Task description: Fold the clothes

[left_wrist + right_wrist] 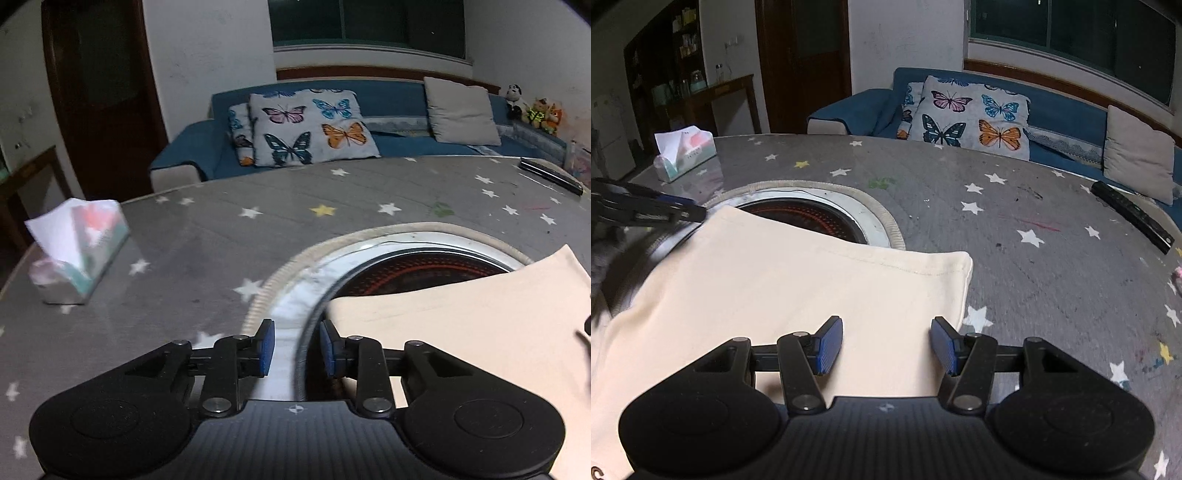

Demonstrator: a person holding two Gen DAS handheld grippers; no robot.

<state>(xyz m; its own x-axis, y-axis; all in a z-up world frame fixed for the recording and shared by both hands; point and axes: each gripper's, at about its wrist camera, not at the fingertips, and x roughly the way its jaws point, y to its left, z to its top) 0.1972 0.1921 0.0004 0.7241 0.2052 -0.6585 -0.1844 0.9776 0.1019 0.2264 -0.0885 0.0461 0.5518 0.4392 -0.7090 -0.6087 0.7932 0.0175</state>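
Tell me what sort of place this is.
Most likely a home living room: a blue sofa with butterfly cushions stands behind a round table under a star-print cover, with a tissue box on it and a built-in cooktop at its middle.

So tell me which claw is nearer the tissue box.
Left. The left claw hovers at the cream garment's left edge, on the tissue box side; the right claw hangs over the garment's right corner, farther away.
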